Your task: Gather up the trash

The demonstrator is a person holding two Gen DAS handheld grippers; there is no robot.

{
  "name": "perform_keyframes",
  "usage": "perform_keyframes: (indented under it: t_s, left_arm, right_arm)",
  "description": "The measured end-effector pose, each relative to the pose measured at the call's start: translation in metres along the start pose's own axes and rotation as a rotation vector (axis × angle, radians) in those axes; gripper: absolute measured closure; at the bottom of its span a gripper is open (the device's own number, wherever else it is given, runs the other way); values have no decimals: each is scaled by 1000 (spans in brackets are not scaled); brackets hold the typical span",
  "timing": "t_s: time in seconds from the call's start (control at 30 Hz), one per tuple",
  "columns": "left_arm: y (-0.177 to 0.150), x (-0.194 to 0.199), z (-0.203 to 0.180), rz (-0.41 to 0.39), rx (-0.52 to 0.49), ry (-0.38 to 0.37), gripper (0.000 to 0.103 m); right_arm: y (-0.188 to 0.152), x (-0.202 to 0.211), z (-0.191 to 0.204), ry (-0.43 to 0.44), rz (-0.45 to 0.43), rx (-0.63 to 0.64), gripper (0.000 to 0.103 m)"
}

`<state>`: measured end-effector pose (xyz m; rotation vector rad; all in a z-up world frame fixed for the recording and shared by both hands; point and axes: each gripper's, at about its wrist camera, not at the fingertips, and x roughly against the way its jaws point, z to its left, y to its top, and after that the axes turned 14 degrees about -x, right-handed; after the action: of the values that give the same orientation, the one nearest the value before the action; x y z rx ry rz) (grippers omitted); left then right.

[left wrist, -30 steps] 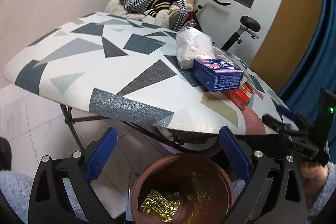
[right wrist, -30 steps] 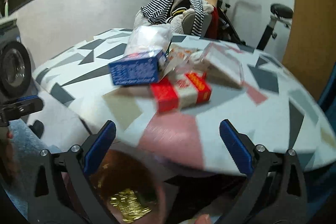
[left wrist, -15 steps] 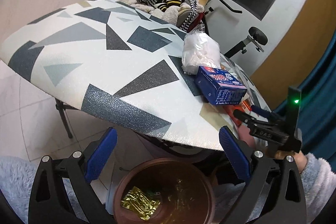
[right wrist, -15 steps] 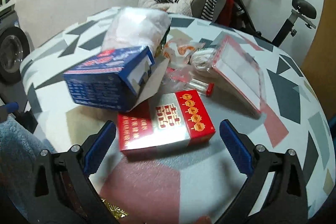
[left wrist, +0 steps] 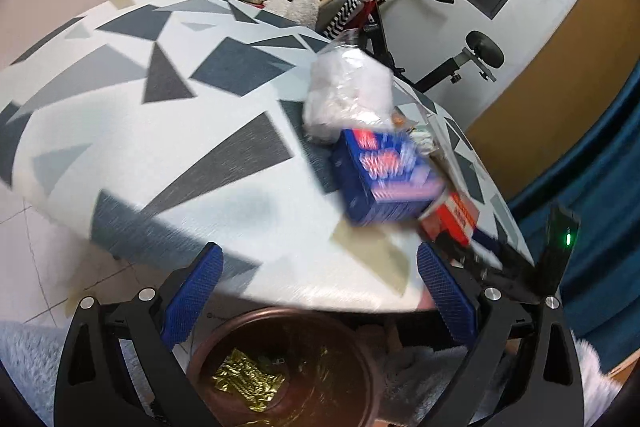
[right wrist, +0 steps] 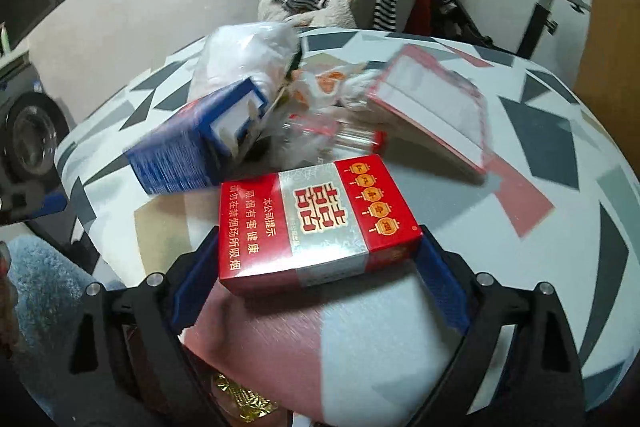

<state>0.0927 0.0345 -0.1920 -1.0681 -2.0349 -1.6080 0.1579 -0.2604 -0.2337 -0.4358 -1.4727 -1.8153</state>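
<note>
Straddling the red pack, the right gripper has just been closing, pads not visibly pressing. Only gold foil lies in the bin below the open, empty left gripper; blue box, bag remain beyond.

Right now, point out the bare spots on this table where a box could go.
Free: the wide grey-triangle-patterned tabletop left of the blue cardboard box, and the right side beyond the clear red-edged packet. Crowded: the middle, around the red cigarette pack and white plastic bag.
</note>
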Motion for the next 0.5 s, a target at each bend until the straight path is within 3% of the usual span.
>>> perform_keyframes:
  t_s: [0.17,0.5]
  left_arm:
    - [29,-21,-25,40,9,-15,8]
    - [62,-76,-60,122,53,113,6]
  right_arm:
    - [0,28,-24,-14,-90,-76,13]
    - [3,43,-56,4,-135,-122,13]
